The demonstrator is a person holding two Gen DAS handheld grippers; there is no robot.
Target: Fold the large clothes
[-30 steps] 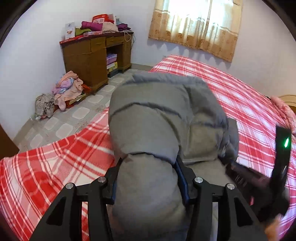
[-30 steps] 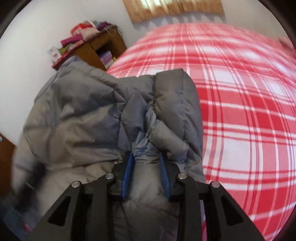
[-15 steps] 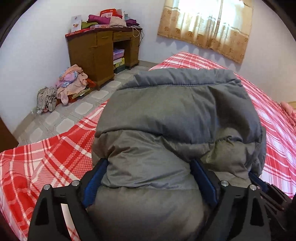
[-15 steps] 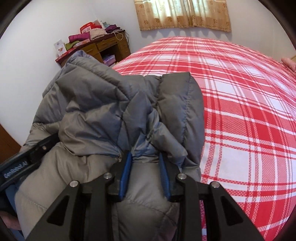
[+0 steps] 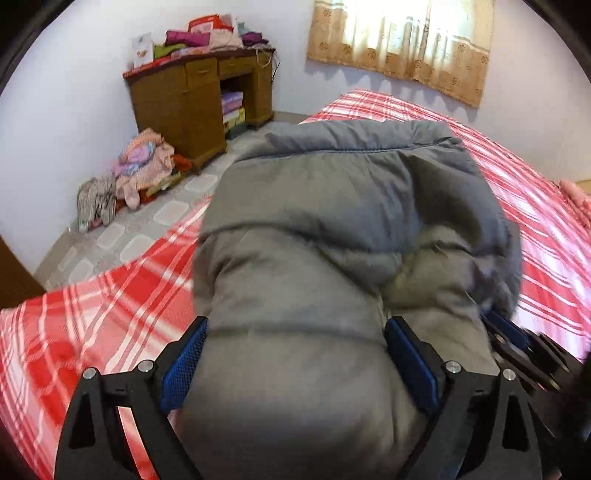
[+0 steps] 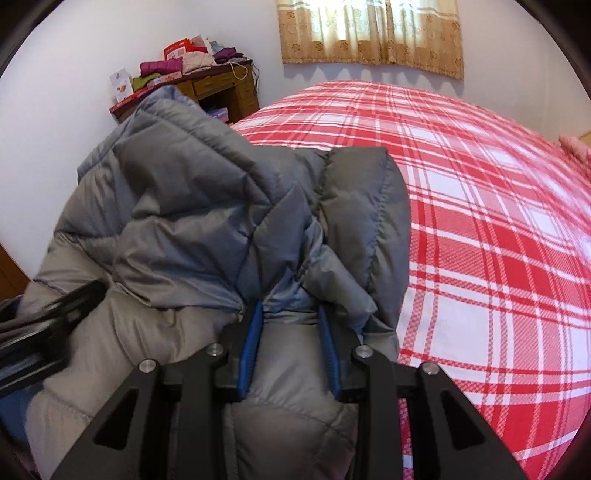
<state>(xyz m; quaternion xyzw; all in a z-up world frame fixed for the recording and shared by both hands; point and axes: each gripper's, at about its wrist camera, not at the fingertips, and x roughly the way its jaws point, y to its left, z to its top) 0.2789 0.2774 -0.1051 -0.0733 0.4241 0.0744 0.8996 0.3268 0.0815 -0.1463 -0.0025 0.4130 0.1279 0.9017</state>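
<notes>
A bulky grey padded jacket (image 5: 332, 229) is bunched up over the red-and-white plaid bed (image 5: 92, 325). My left gripper (image 5: 295, 365) has its jaws spread wide around a thick fold of the jacket, with the blue pads (image 5: 184, 362) against the fabric. My right gripper (image 6: 290, 343) is shut on a narrower fold of the same jacket (image 6: 192, 221). The right gripper shows at the lower right of the left wrist view (image 5: 524, 350). The jacket hides the bed beneath it.
A wooden desk (image 5: 192, 99) piled with clothes stands against the far wall left of the bed. A heap of clothes (image 5: 144, 166) lies on the tiled floor beside it. A curtained window (image 6: 369, 33) is behind the bed. A pink item (image 6: 576, 147) lies at the bed's right edge.
My left gripper's jaws have opened from a tight grip to a wide spread around the jacket. The right gripper kept its hold as the view tilted up.
</notes>
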